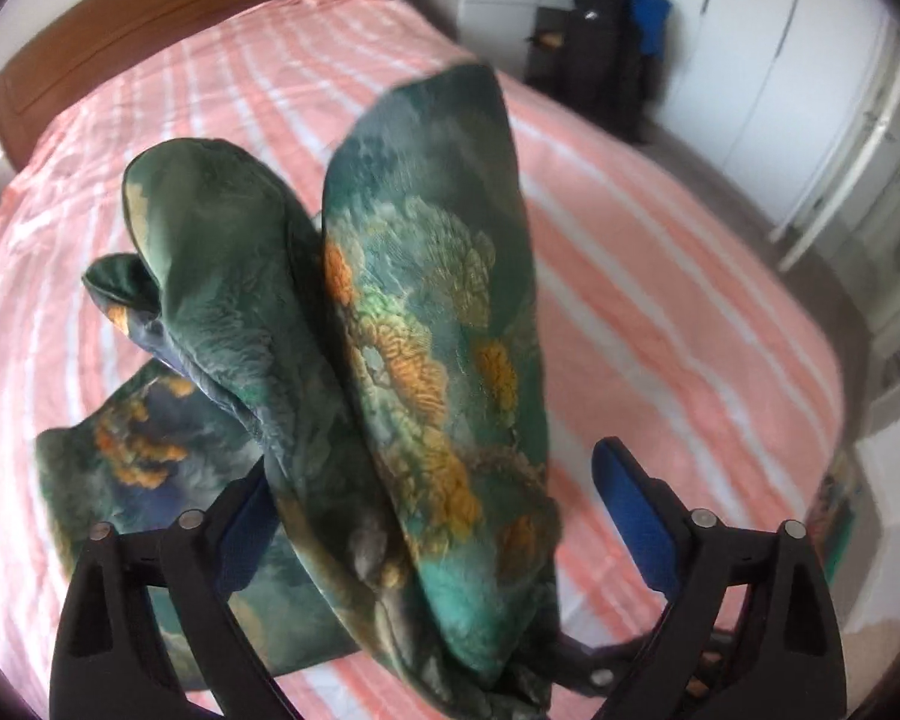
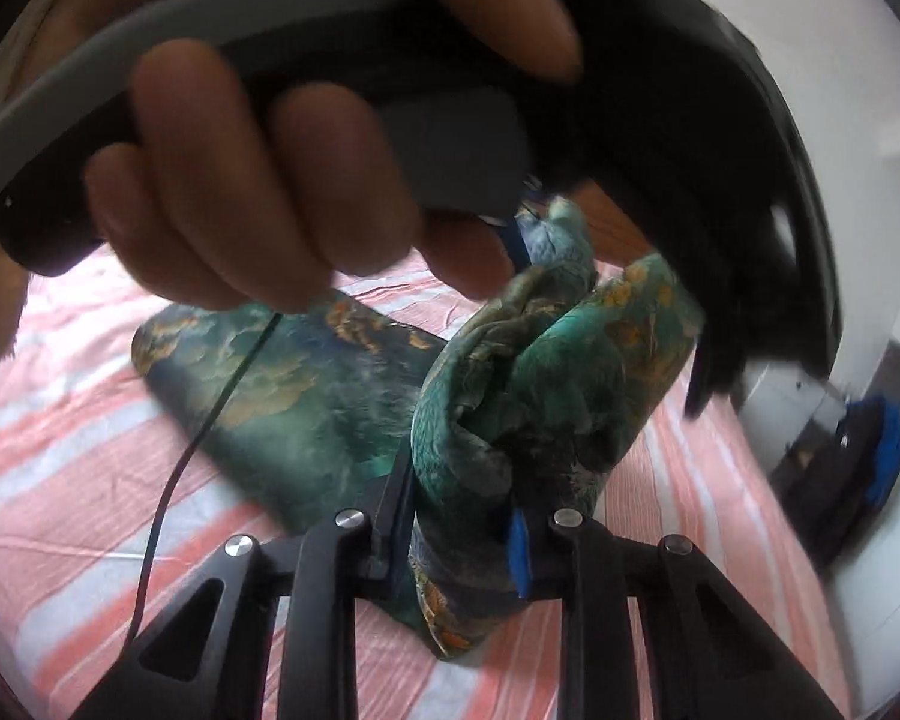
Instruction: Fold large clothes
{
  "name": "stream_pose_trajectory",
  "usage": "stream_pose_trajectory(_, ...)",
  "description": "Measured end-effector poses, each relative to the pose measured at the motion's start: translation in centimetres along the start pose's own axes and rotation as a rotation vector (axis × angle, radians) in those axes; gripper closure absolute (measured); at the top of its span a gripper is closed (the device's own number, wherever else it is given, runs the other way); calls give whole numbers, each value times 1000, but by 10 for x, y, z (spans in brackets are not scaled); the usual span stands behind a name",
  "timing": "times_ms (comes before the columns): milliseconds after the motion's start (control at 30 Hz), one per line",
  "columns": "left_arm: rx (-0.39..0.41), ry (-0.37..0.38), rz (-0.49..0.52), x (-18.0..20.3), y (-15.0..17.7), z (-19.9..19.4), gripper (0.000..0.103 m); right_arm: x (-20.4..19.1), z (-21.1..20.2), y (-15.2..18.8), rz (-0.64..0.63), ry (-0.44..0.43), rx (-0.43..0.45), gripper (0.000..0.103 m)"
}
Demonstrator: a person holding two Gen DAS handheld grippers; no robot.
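A green satin garment with orange floral print (image 1: 414, 324) is lifted in bunched folds off the pink-striped bed (image 1: 660, 312). My left gripper (image 1: 432, 510) stands wide open around the folds. Its left blue pad (image 1: 240, 516) lies against the cloth, while the right pad (image 1: 630, 516) is apart from it. In the right wrist view my right gripper (image 2: 462, 516) is shut on a thick bunch of the garment (image 2: 540, 384). A flat part of the garment (image 2: 282, 384) still lies on the bed (image 2: 60, 420). A person's hand (image 2: 240, 180) grips the left gripper's handle just above.
A wooden headboard (image 1: 150, 18) bounds the bed's far end. Past the bed's right edge are a white drawer unit (image 1: 498, 0), dark and blue clothes piled on a stand (image 1: 612, 42), and white wardrobe doors (image 1: 750, 60). A thin black cable (image 2: 174, 468) hangs over the bed.
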State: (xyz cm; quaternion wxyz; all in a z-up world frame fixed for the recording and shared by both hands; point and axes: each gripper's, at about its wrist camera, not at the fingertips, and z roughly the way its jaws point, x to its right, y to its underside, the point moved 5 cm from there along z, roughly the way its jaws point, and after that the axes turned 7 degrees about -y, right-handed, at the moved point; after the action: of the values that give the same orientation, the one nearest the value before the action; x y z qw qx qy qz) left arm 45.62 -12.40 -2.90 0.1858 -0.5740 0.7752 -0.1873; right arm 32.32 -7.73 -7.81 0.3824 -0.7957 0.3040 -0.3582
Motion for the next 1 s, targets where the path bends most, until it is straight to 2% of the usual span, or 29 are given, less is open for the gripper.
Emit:
stream_pose_trajectory(33,-11,-43,5,-1,5,5,30,-5,5,-1,-32,8,-3,78)
stream_pose_trajectory(67,-19,-84,8,-1,9,11,56,-9,6,0,-53,15,-5,78)
stream_pose_trajectory(133,-15,-91,-12,-4,13,15,74,-21,5,1,-103,25,-11,78)
stream_pose_trajectory(167,-11,-84,-24,-7,14,13,78,-25,5,2,-112,18,-18,78)
stream_pose_trajectory(233,6,-42,-48,-17,14,4,81,-26,4,3,-95,2,-21,78)
stream_pose_trajectory(267,16,-30,-52,-22,14,0,82,-22,0,2,-72,-14,-23,71)
stream_pose_trajectory(333,54,-17,-65,-45,12,-13,82,-14,-14,-2,1,-95,-5,50)
stream_pose_trajectory(367,67,-15,-80,-58,13,-17,82,-11,-24,-5,58,-160,6,34)
stream_pose_trajectory(400,79,-6,-111,-77,15,-24,82,-7,-36,-8,134,-221,23,33)
stream_pose_trajectory(467,90,11,-174,-118,25,-32,82,1,-53,-8,212,-264,39,33)
stream_pose_trajectory(600,82,8,-265,-188,58,-28,81,10,-58,8,296,-276,6,33)
stream_pose_trajectory(733,51,16,-427,-252,116,-17,81,18,-34,13,335,-274,-46,33)
stream_pose_trajectory(867,34,16,-522,-284,161,0,80,32,-2,-11,428,-312,-37,37)
stream_pose_trajectory(1000,51,47,-570,-290,184,17,79,23,48,-47,443,-383,-42,43)
